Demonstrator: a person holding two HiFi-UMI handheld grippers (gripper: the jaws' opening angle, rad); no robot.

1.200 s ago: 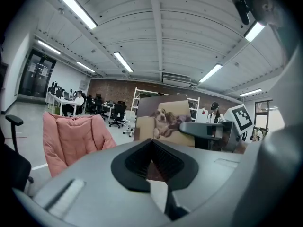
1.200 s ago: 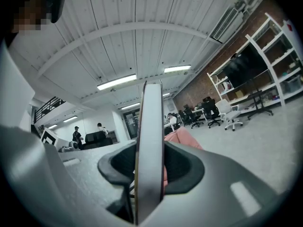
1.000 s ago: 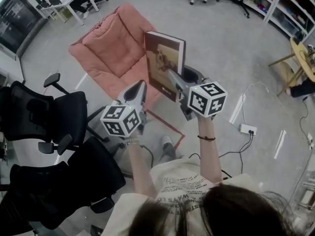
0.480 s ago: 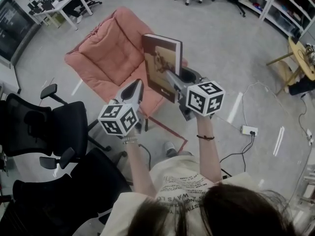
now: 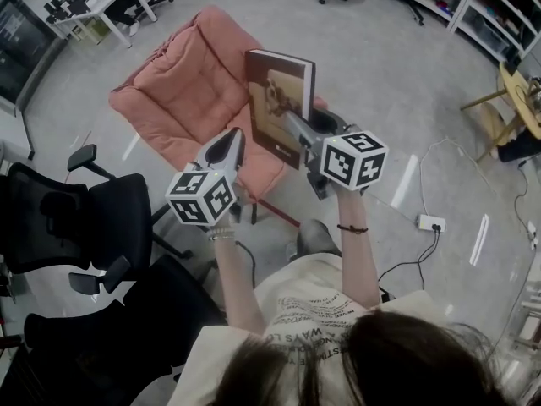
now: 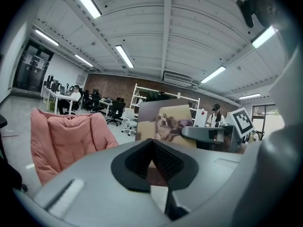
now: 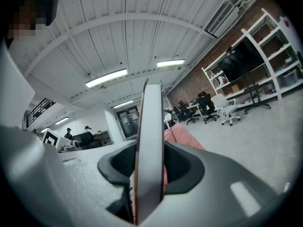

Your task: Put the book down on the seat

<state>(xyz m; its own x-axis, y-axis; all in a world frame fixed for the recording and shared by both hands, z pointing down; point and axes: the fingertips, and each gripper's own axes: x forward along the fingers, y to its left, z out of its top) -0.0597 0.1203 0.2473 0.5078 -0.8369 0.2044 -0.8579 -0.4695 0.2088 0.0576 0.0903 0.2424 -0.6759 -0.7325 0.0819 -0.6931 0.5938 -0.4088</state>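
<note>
A hardcover book [image 5: 279,104] with a dog picture on its cover stands upright in the air over the front edge of the pink cushioned seat [image 5: 190,91]. My right gripper [image 5: 296,132] is shut on its lower edge. In the right gripper view the book [image 7: 149,150] shows edge-on between the pads, with the pink seat [image 7: 182,134] behind it. My left gripper [image 5: 228,149] hangs to the left of the book, above the seat's front, shut and holding nothing. In the left gripper view the book [image 6: 165,122] shows past the closed jaw tips, and the pink seat [image 6: 61,141] lies at the left.
Two black office chairs [image 5: 93,218] stand close at the left. A power strip [image 5: 431,223] and cables lie on the floor at the right. A round wooden table [image 5: 520,96] is at the far right, desks [image 5: 93,2] at the far left, and shelves at the top right.
Both grippers and the book have shifted slightly up in the view, toward the pink seat. The person has stepped forward. The grip on the book is unchanged.
</note>
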